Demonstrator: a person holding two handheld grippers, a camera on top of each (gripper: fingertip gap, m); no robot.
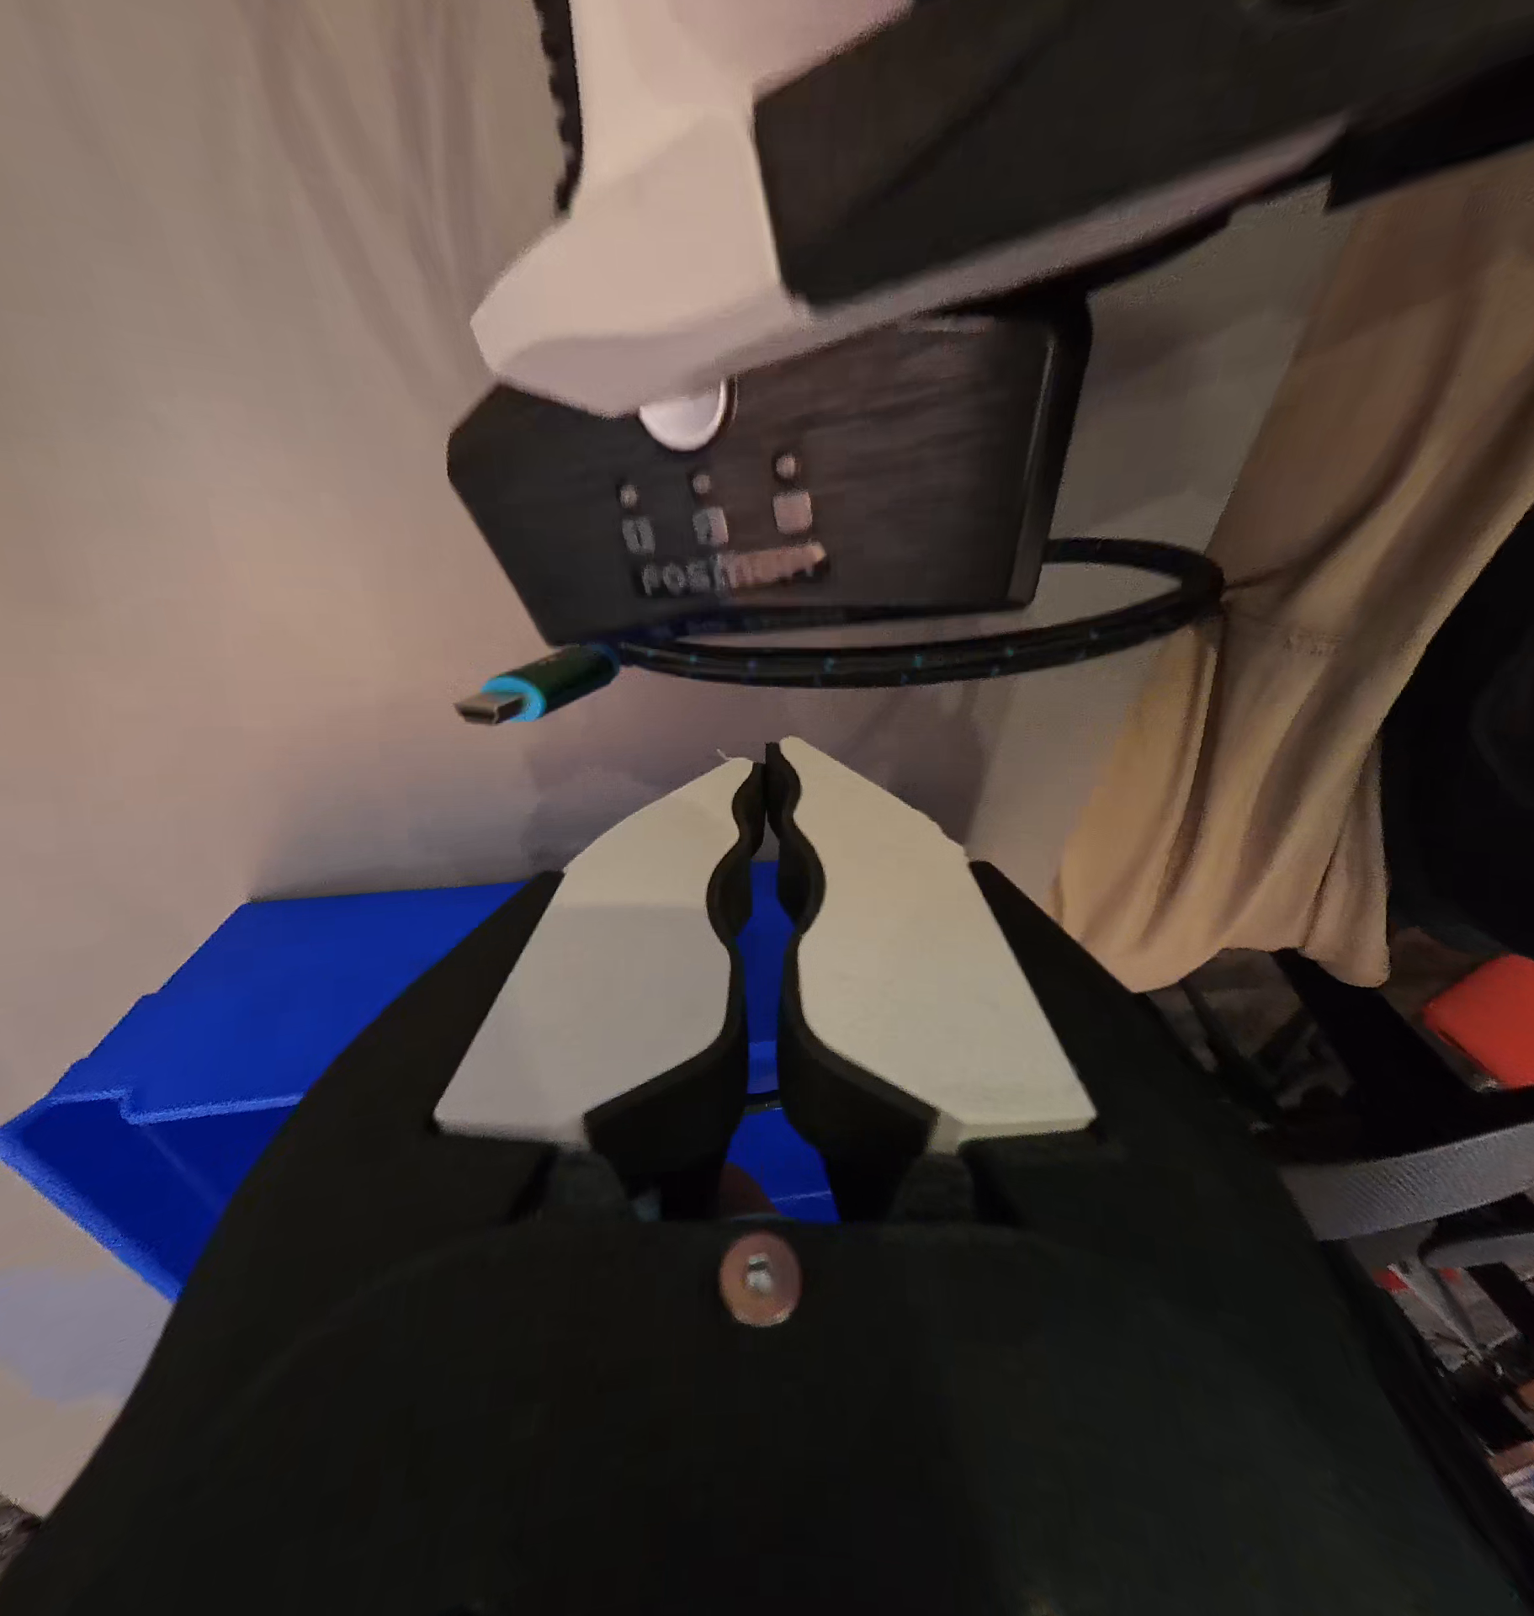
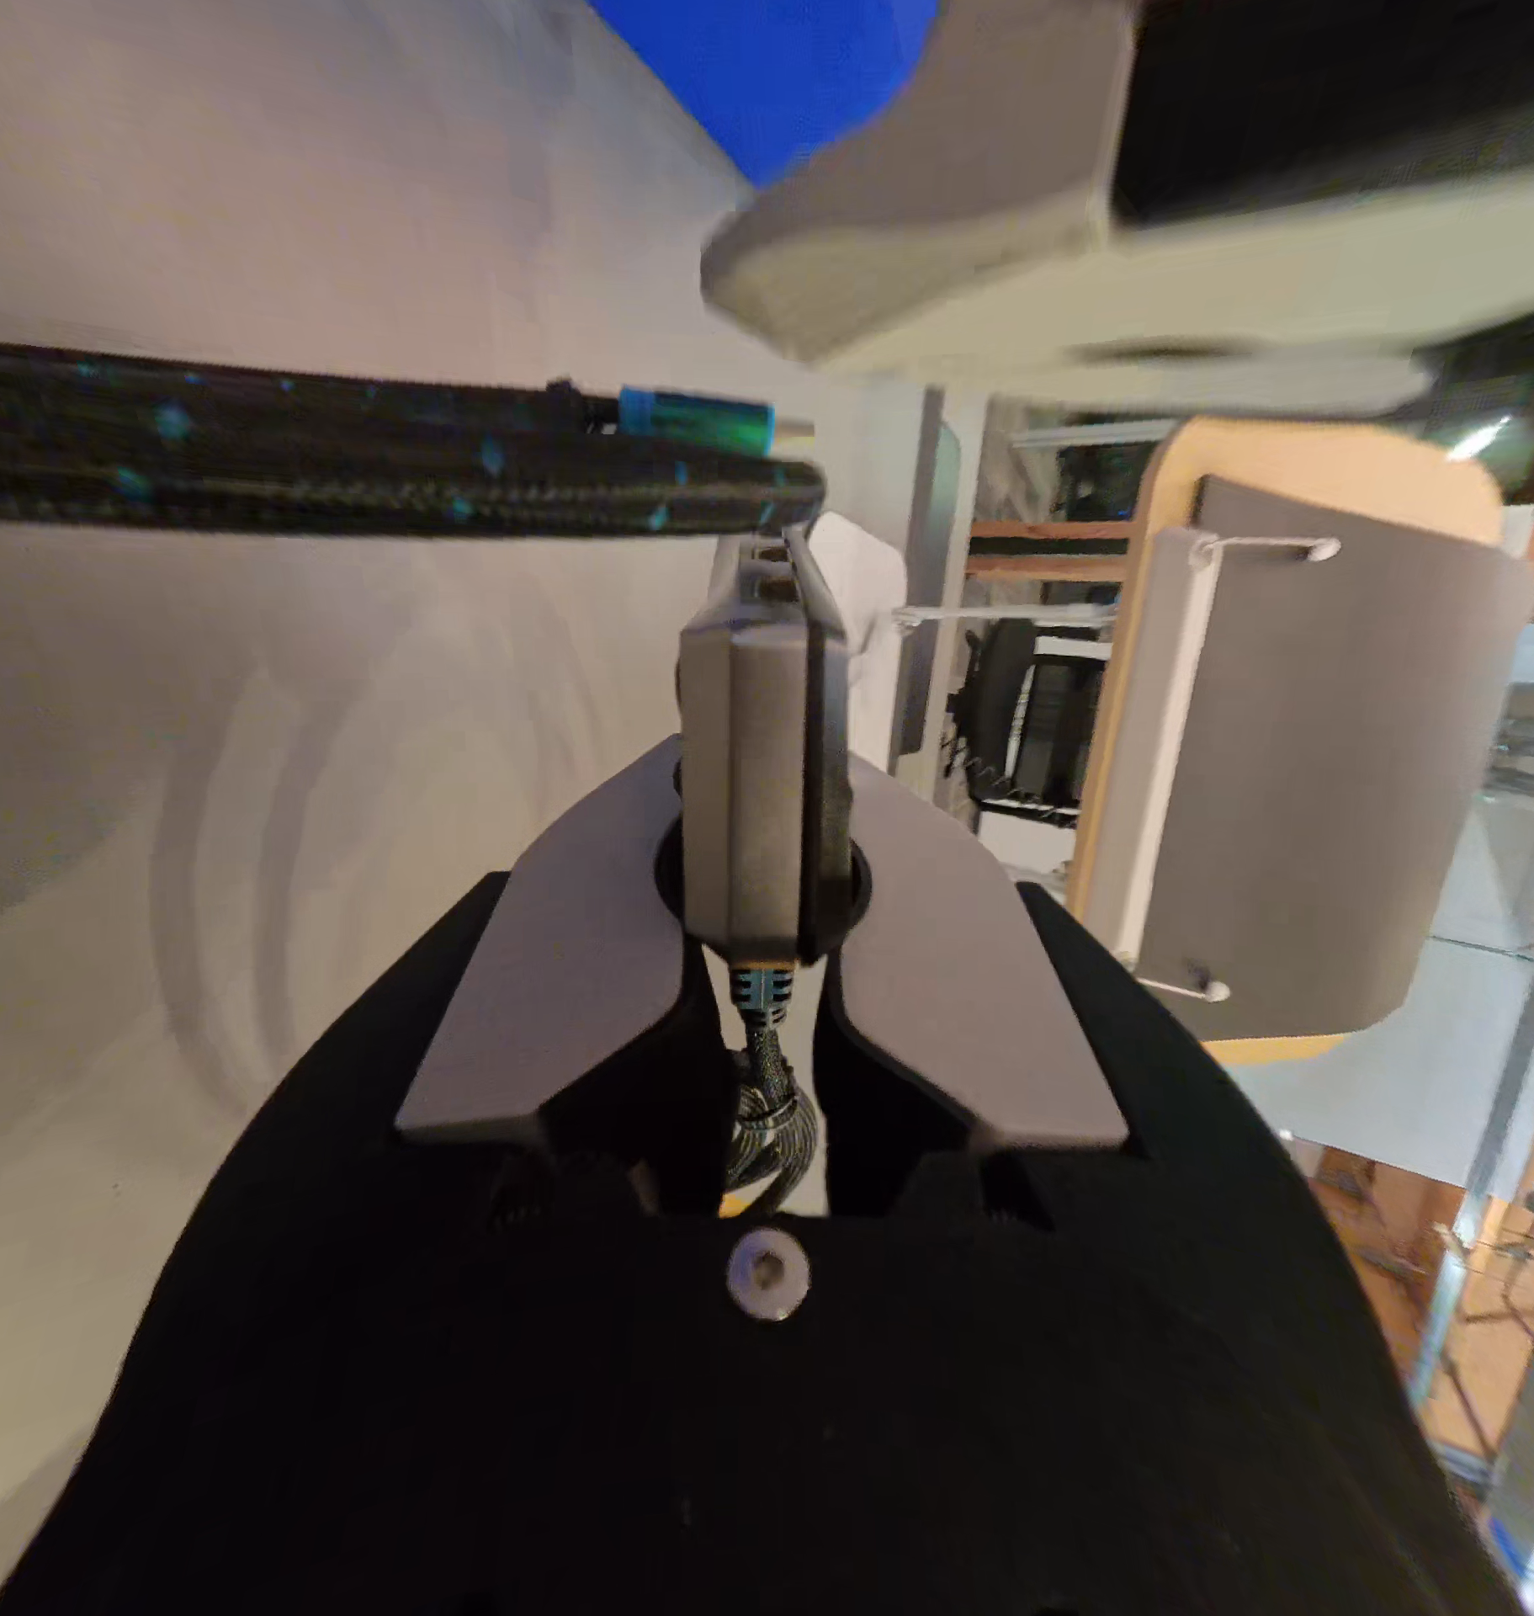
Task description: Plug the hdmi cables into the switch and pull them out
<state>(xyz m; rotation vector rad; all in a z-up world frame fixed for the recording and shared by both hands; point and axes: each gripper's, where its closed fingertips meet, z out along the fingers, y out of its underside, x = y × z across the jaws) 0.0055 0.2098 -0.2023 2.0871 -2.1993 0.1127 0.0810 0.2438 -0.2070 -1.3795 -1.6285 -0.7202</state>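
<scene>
The black HDMI switch (image 1: 746,490) hangs above the white table, held by my right gripper, one white finger (image 1: 641,262) of which shows at the top of the left wrist view. My right gripper (image 2: 763,769) is shut on the switch (image 2: 746,717), seen edge-on, with one braided cable (image 2: 759,988) plugged into its near end. A loose HDMI plug with blue rings (image 1: 536,691) on a black braided cable (image 1: 920,656) lies just beyond my left gripper (image 1: 767,756), which is shut and empty. The plug (image 2: 693,420) also shows in the right wrist view.
A blue bin (image 1: 308,1006) sits under my left gripper. Beige cloth (image 1: 1270,700) hangs at the right, with an orange object (image 1: 1506,1014) below it. A grey and wood chair back (image 2: 1270,743) stands beyond the table edge. There is about 8 cm between the tips of the two grippers.
</scene>
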